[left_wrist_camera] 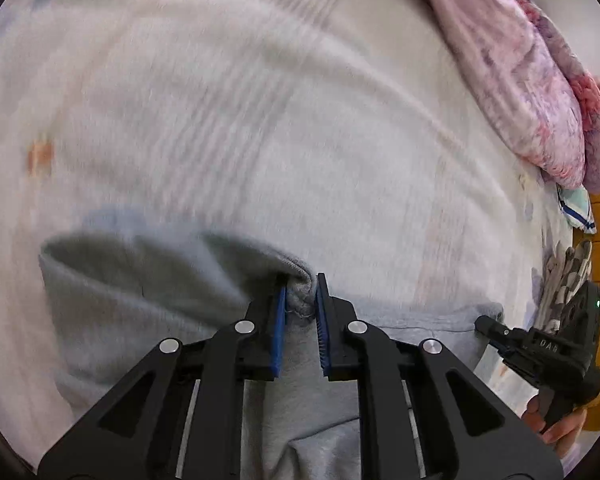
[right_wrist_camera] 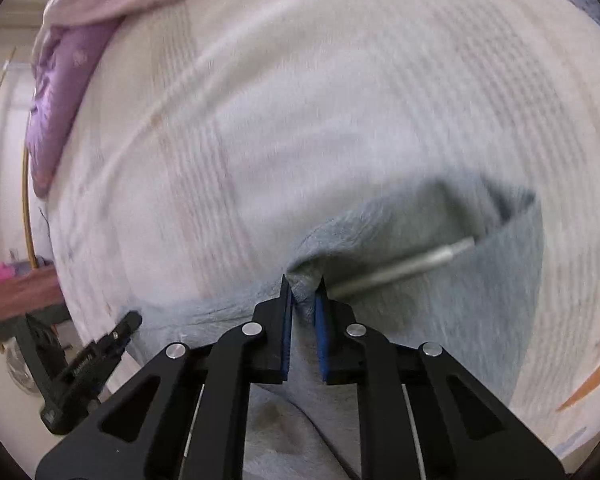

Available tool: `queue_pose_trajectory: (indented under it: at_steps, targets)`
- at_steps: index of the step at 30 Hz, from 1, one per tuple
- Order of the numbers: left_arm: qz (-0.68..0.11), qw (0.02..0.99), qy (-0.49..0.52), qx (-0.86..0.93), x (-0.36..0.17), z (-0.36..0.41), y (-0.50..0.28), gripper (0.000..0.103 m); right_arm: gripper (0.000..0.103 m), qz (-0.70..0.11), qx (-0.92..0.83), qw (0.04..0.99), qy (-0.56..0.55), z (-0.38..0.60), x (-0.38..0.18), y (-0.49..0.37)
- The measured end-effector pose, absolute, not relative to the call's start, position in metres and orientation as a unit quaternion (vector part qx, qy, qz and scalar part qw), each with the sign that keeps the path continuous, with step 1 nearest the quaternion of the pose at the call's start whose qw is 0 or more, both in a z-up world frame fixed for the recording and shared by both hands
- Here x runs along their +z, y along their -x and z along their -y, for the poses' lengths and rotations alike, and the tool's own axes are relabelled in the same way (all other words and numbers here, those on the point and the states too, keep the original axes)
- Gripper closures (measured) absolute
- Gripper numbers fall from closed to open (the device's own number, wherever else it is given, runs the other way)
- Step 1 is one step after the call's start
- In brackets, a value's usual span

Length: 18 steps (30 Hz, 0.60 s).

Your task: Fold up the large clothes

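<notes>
On the pale bed sheet (left_wrist_camera: 260,100) your grey garment (left_wrist_camera: 140,288) lies half gathered. Your left claw (left_wrist_camera: 302,312) and right claw (right_wrist_camera: 303,304) each pinch its edge; folding looks barely begun.

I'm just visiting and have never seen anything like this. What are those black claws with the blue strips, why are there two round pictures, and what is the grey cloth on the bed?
There is no robot here. A person carries a hand-held two-finger clamp in each hand, and each clamp has a wide-angle camera looking along its fingers, hence two round pictures.

One picture looks from the left gripper, with the other clamp and the hand holding it at its right edge. The other looks from the right gripper.

Both look down on a bed sheet, pale with faint stripes. A pink and purple quilt is bunched at its far edge. On the sheet lies a grey garment, which has a light drawstring. Each clamp's blue pads are shut on a bunched bit of the garment's edge, ready for folding.
</notes>
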State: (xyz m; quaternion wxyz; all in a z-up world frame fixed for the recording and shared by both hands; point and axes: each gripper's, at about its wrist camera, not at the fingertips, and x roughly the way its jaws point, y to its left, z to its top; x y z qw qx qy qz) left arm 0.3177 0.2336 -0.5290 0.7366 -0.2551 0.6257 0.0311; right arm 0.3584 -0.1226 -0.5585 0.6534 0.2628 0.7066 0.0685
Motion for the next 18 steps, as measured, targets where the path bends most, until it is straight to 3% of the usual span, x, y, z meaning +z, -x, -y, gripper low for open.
queue_pose_trajectory:
  at_steps: [4,7,8,9,18]
  targets:
    - [-0.65,0.721,0.236,0.043,-0.552,-0.227,-0.325,0.085,0.091,-0.727,0.049,0.641,-0.242,0.112,-0.581,-0.363]
    - [-0.656,0.719,0.225,0.049,-0.544,-0.231,-0.322,0.057,0.073,-0.731,0.031,0.642,-0.231,0.11,-0.573,-0.361]
    - [-0.654,0.721,0.225,0.048,-0.54,-0.234,-0.319,0.057,0.062,-0.731,0.029,0.641,-0.23,0.112,-0.568,-0.359]
    - [-0.653,0.723,0.222,0.046,-0.536,-0.235,-0.316,0.057,0.057,-0.73,0.029,0.642,-0.231,0.113,-0.564,-0.358]
    - [-0.662,0.722,0.194,0.053,-0.508,-0.232,-0.297,0.048,0.057,-0.718,0.041,0.667,-0.195,0.113,-0.505,-0.333]
